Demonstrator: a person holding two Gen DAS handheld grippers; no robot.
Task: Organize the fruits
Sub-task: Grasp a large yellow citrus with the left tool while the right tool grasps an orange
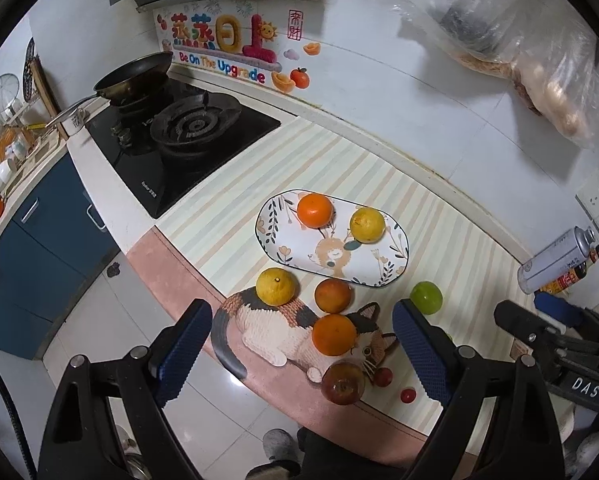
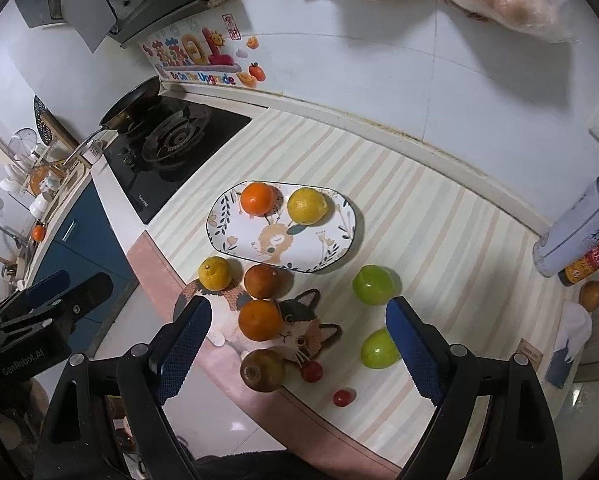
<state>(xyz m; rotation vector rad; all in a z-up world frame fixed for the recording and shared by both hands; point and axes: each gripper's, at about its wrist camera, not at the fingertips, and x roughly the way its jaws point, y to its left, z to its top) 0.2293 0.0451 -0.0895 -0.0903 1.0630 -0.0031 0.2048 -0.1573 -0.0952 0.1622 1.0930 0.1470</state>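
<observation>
Both the left gripper (image 1: 303, 344) and right gripper (image 2: 299, 340) hang spread wide, holding and touching nothing. Ahead of their blue-padded fingers (image 2: 183, 344) sits the oval floral ceramic plate (image 1: 395, 256), carrying a round orange tangerine (image 1: 315, 210) and a yellow citrus (image 1: 367, 225); loose fruits lie between.

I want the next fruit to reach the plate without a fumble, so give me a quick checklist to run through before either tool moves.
1. Left tool open, holding nothing: ok.
2. Right tool open, holding nothing: ok.
3. Room on the plate: ok; only an orange and a yellow citrus sit at its far end, the near part is bare.
4. Nearest orange on the cat mat free to grasp: not ok; a darker orange appears to touch it.
5. Green fruits clear of neighbours: ok.
6. Small red fruits safe from rolling off the counter edge: cannot tell.
</observation>
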